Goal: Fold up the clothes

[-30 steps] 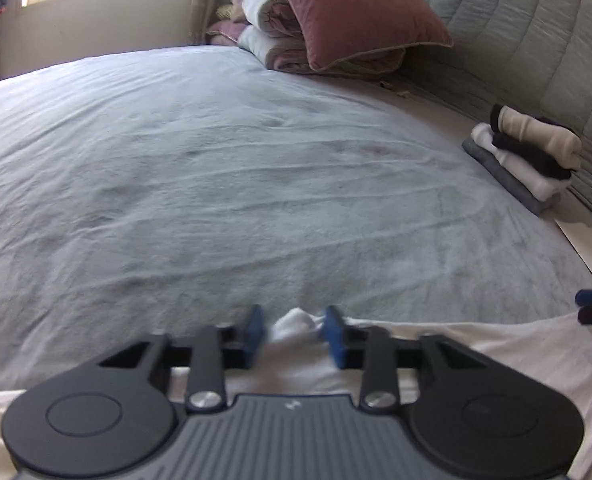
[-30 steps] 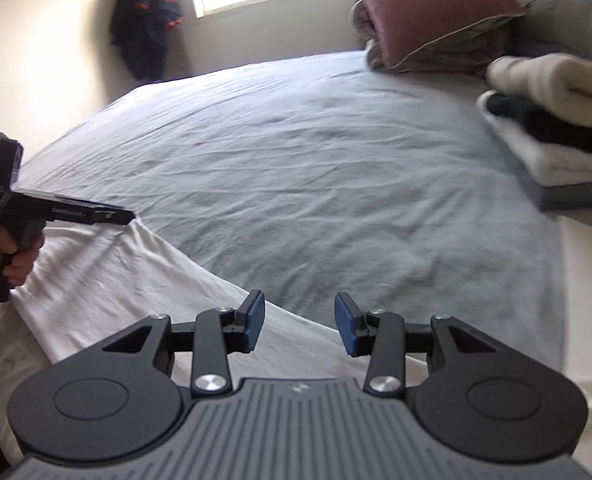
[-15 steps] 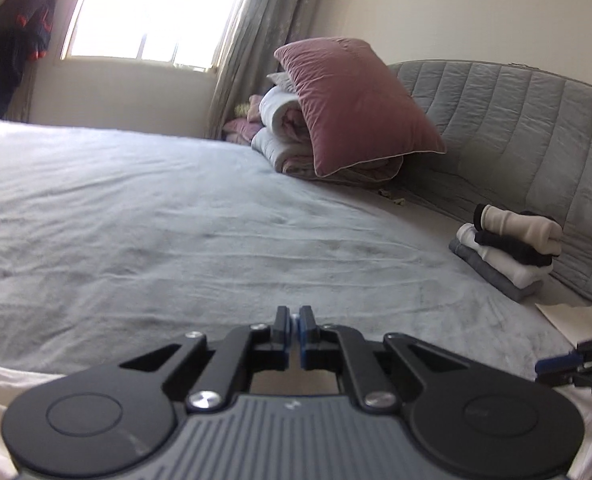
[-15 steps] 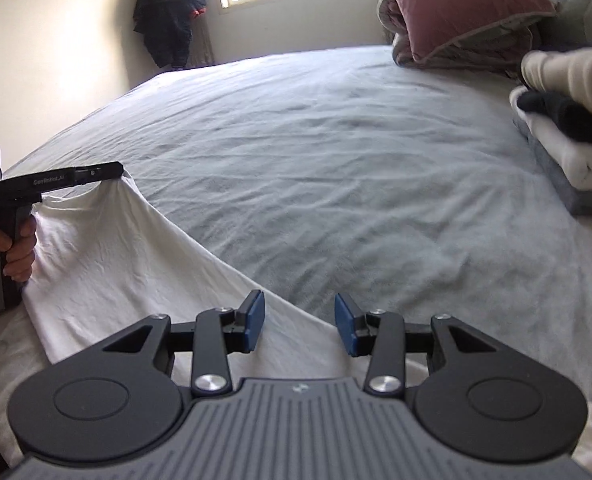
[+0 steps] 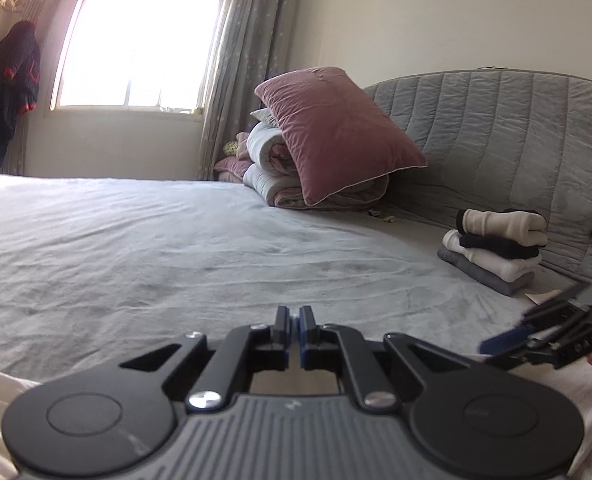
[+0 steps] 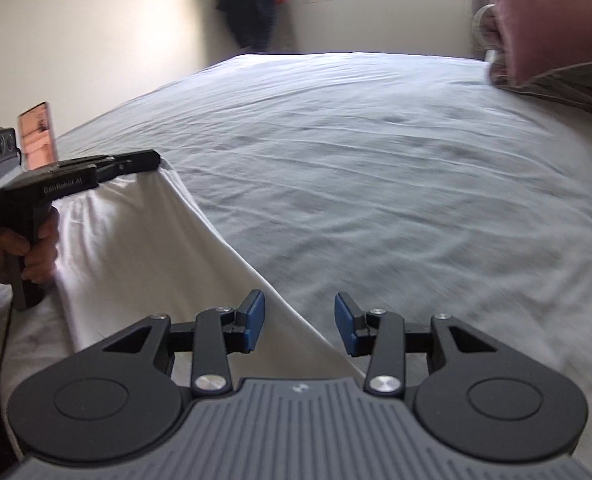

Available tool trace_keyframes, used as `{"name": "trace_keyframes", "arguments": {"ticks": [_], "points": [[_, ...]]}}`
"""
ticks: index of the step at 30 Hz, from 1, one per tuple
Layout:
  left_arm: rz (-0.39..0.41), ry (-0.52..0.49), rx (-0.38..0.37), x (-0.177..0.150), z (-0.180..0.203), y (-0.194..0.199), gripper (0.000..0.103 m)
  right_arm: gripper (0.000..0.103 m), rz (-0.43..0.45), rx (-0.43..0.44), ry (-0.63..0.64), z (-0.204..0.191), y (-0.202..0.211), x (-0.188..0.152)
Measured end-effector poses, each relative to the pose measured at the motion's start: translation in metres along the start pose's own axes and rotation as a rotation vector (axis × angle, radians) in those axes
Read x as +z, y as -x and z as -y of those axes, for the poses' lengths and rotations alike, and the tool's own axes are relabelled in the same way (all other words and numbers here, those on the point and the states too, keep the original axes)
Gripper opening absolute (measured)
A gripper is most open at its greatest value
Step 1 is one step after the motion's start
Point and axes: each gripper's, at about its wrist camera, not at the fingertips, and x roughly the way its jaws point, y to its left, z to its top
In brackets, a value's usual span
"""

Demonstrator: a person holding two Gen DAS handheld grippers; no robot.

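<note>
A white garment lies at the near edge of the grey bed. One corner of it is pulled up into a peak by my left gripper, which a hand holds at the left. In the left wrist view that gripper has its blue pads pressed together, and the cloth shows only at the frame's lower corners. My right gripper stands open just above the garment's slanting edge, with its pads clear of the cloth. It also enters the left wrist view from the right.
A stack of folded clothes sits against the grey padded headboard. A pink pillow leans on rolled bedding at the far corner. A dark jacket hangs beside the window. A wide stretch of grey sheet lies ahead.
My left gripper shut on a fold of the white garment and lifted it, its view tilting up to the room. My right gripper swung left along the garment's edge, still open.
</note>
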Motion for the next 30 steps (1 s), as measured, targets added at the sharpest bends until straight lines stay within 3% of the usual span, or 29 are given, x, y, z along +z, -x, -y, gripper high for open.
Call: {"name": "trace_keyframes", "arguments": {"ticks": [12,18,19,20,21,23,27,30], "points": [[0.04,0.0,0.0,0.003,0.001,0.002,0.004,0.043,-0.113,0.23,-0.05,0.004,-0.029,0.011],[0.036,-0.002,0.013,0.005,0.003,-0.002,0.004,0.042,-0.146,0.333,-0.177,0.032,-0.033,0.018],[0.025,-0.003,0.013,0.006,0.002,-0.005,0.004,0.037,-0.15,0.337,-0.205,0.038,-0.034,0.02],[0.007,-0.008,0.014,0.006,0.002,-0.008,0.004,0.02,-0.155,0.342,-0.239,0.044,-0.035,0.02],[-0.016,-0.012,0.019,0.005,0.001,-0.013,0.004,0.009,-0.159,0.338,-0.266,0.047,-0.035,0.021],[-0.055,-0.01,0.034,0.005,0.0,-0.025,0.004,0.004,-0.16,0.318,-0.293,0.049,-0.034,0.021],[-0.144,-0.023,0.063,0.006,0.001,-0.054,0.004,0.003,-0.126,0.238,-0.262,0.04,-0.03,0.021],[-0.254,-0.046,0.076,0.0,0.0,-0.079,0.003,0.003,-0.142,0.203,-0.293,0.044,-0.038,0.016]]}}
